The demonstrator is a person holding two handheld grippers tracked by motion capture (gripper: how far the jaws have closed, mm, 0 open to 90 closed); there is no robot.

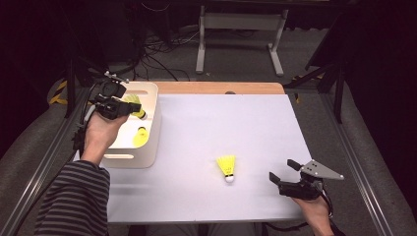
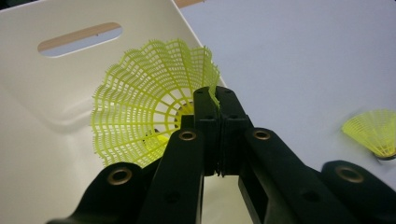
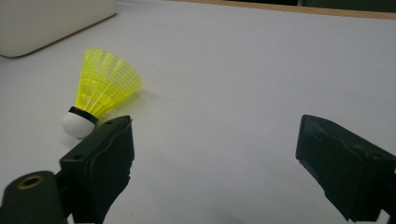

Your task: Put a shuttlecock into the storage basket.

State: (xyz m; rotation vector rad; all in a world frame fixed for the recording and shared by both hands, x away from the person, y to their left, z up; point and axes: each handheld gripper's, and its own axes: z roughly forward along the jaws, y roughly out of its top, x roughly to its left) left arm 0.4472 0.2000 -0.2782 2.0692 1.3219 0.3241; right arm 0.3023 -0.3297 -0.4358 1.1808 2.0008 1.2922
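Observation:
My left gripper (image 1: pixel 127 109) hangs over the white bin (image 1: pixel 150 147) at the table's left. It is shut on the skirt rim of a yellow shuttlecock (image 1: pixel 134 103). In the left gripper view the jaws (image 2: pixel 215 100) pinch the mesh edge of that shuttlecock (image 2: pixel 144 102), whose skirt faces the camera. A second yellow shuttlecock (image 1: pixel 141 136) lies inside the bin. A third shuttlecock (image 1: pixel 226 167), with a white cork, lies on its side on the white mat. My right gripper (image 1: pixel 282 170) stands open to its right, apart from it. In the right gripper view that shuttlecock (image 3: pixel 105 86) lies ahead of the left jaw of my right gripper (image 3: pixel 215 140).
The bin's wall (image 2: pixel 56 98) has a slot handle. A wooden strip (image 1: pixel 221 87) runs along the mat's far edge. The bin's corner (image 3: pixel 46 23) shows far left in the right gripper view. The table shuttlecock (image 2: pixel 373 133) shows at the right in the left gripper view.

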